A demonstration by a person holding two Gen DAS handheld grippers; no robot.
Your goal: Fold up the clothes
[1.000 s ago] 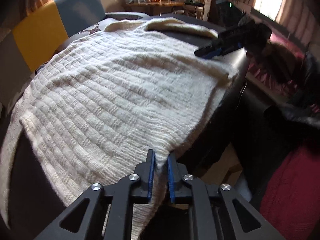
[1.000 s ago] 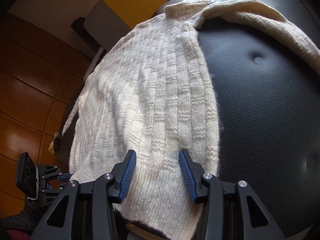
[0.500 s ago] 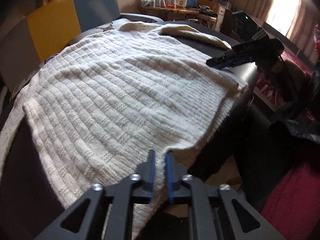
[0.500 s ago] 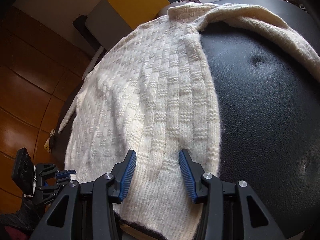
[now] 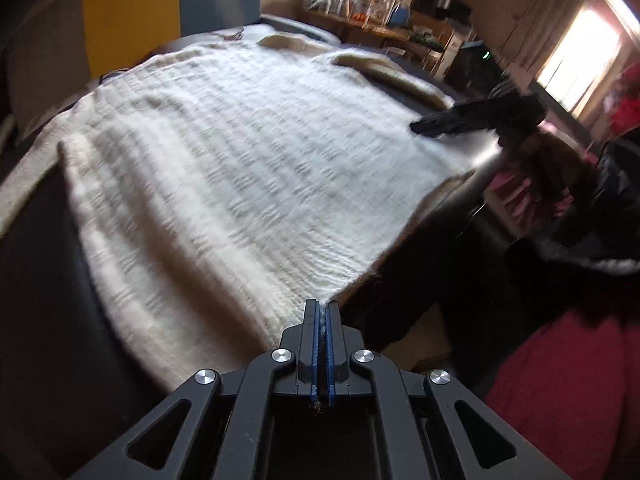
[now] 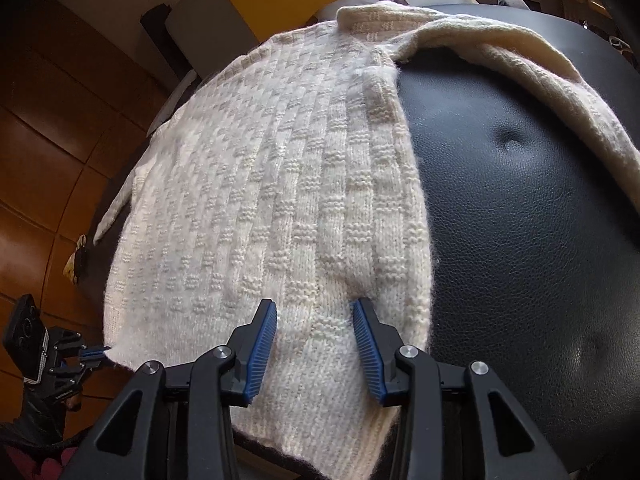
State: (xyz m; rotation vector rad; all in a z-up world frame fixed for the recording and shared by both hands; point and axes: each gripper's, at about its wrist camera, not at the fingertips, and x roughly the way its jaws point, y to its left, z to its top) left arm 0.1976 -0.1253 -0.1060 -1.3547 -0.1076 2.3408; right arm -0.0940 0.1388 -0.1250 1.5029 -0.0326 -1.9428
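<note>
A cream knitted sweater (image 5: 248, 168) lies spread flat over a black leather seat (image 6: 520, 240). My left gripper (image 5: 321, 308) is shut on the sweater's hem corner at the seat's near edge. In the right wrist view the sweater (image 6: 272, 184) fills the left half, one sleeve (image 6: 560, 80) trailing across the top right. My right gripper (image 6: 316, 312) stands open over the hem, its blue pads (image 6: 264, 340) straddling a small raised bump of knit. The left gripper (image 6: 94, 354) shows at the lower left, pinching the other hem corner. The right gripper (image 5: 460, 122) appears dark and blurred in the left wrist view.
A yellow and grey sofa back (image 5: 124, 20) stands behind the seat. A cluttered wooden table (image 5: 380, 24) sits at the far end. Red fabric (image 5: 568, 392) and dark clothing (image 5: 580, 240) lie at the right. Wooden floor (image 6: 48, 120) lies beyond the seat.
My left gripper has closed fully on the hem corner and moved a little, blurring its view. The right gripper has stayed open over the hem.
</note>
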